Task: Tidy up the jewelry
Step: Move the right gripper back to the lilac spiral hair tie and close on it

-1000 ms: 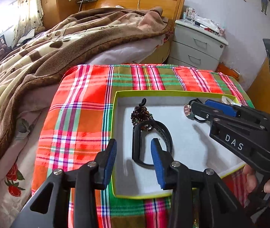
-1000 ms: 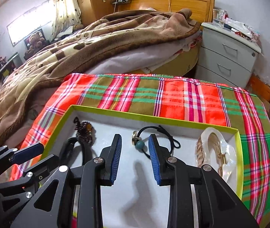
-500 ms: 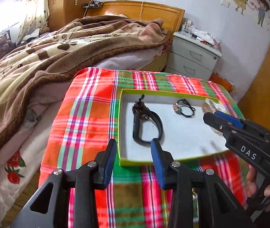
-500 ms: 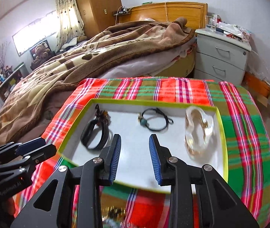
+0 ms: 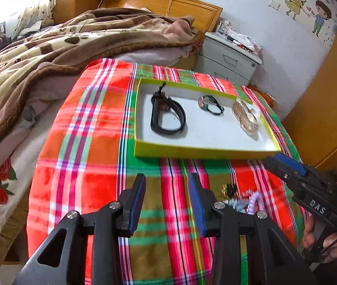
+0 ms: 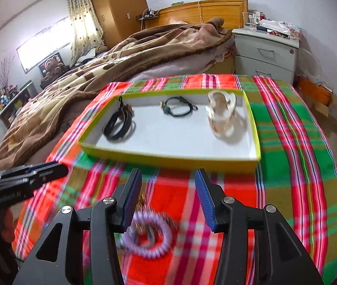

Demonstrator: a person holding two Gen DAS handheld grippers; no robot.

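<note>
Lilac coil bracelet [image 6: 147,236] lies on the plaid cloth just under and ahead of your right gripper [image 6: 168,198], slightly toward its left finger, blurred; small gold bits beside it, can't tell what. Your right gripper's jaws have just been opening, now spread wide, nothing between the pads. Beyond its tips, the yellow-rimmed tray [image 6: 168,159] holds the sorted pieces: black band [image 6: 118,124] to the far left, dark cord bracelet [image 6: 177,109] straight ahead, clear pouch of jewelry [image 6: 221,115] to the far right. Your left gripper [image 5: 167,196] is released too, empty, over bare cloth on the table [image 5: 78,142], with the tray ahead of it. Bed with brown blanket [image 5: 49,47] is far left, nightstand [image 6: 265,52] behind the tray.
</note>
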